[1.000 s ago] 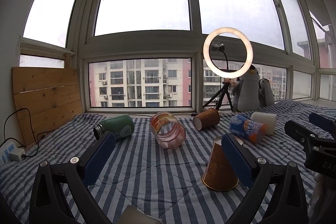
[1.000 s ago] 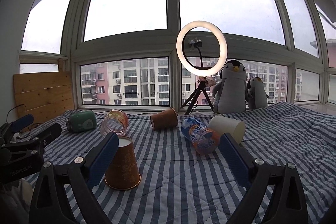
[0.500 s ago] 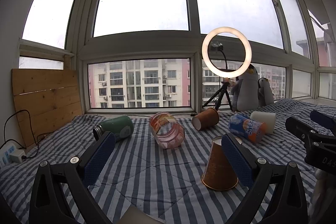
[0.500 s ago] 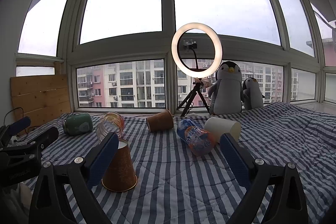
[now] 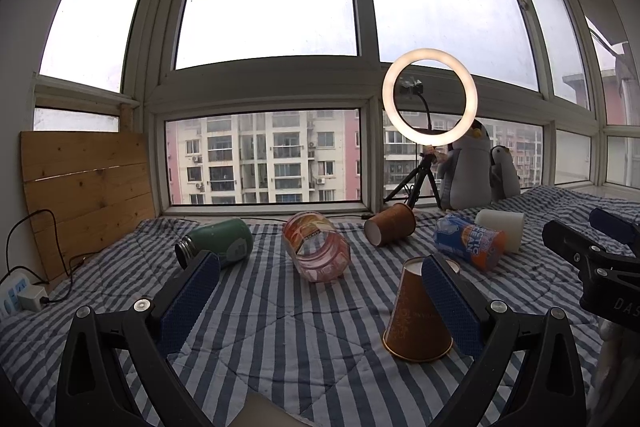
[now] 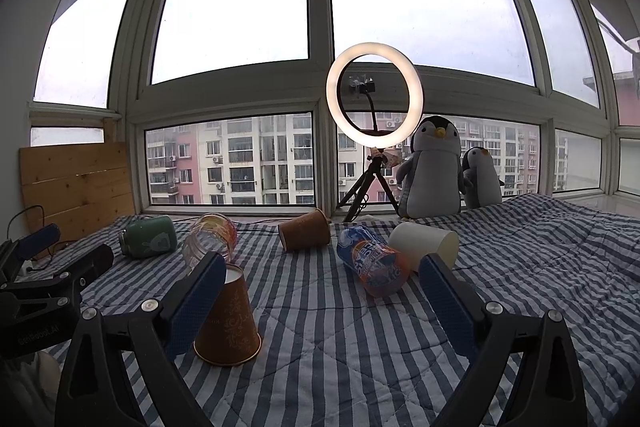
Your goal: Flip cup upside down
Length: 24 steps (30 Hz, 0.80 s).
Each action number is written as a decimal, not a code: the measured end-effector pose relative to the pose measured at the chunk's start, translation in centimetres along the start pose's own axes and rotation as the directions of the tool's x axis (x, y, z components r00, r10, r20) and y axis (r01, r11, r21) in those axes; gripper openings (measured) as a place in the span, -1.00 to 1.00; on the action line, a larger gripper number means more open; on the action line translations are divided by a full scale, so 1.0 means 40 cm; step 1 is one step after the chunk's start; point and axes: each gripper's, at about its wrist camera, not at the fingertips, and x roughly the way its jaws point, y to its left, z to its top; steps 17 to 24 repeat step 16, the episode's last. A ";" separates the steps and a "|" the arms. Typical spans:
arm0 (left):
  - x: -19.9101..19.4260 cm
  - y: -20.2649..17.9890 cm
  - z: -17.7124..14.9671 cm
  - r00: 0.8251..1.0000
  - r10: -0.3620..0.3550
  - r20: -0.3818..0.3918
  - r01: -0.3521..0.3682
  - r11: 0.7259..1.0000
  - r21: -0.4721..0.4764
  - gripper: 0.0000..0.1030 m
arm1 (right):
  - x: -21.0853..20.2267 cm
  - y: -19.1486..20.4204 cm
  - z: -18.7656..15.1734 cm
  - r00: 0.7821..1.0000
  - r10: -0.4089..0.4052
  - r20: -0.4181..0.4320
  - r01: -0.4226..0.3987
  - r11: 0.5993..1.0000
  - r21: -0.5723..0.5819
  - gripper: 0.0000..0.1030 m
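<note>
Left gripper (image 5: 316,291): jaws wide apart, holding nothing. The brown paper cup (image 5: 416,315) stands rim-down on the striped bed quilt (image 5: 280,339), between the 2 grippers, touching neither. Right gripper (image 6: 320,287): jaws likewise wide apart, holding nothing. Judgement: inversion appears complete; withdraw both grippers clear without nudging the cup.

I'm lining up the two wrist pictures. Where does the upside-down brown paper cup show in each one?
Left wrist: upside-down brown paper cup at lower right, partly behind the right-side finger.
Right wrist: same cup at lower left, beside the left-side finger.
Shared landmark: the ring light at the window.
</note>
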 end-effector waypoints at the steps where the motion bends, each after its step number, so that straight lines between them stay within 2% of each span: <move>1: 0.000 0.000 0.000 1.000 -0.001 0.000 0.001 1.000 0.000 0.99 | 0.000 0.000 0.000 1.000 0.000 0.000 0.000 1.000 0.000 0.86; 24: 0.003 0.003 -0.004 1.000 0.007 -0.004 -0.007 1.000 -0.002 0.99 | 0.002 -0.002 0.002 1.000 -0.009 -0.001 0.009 1.000 0.001 0.86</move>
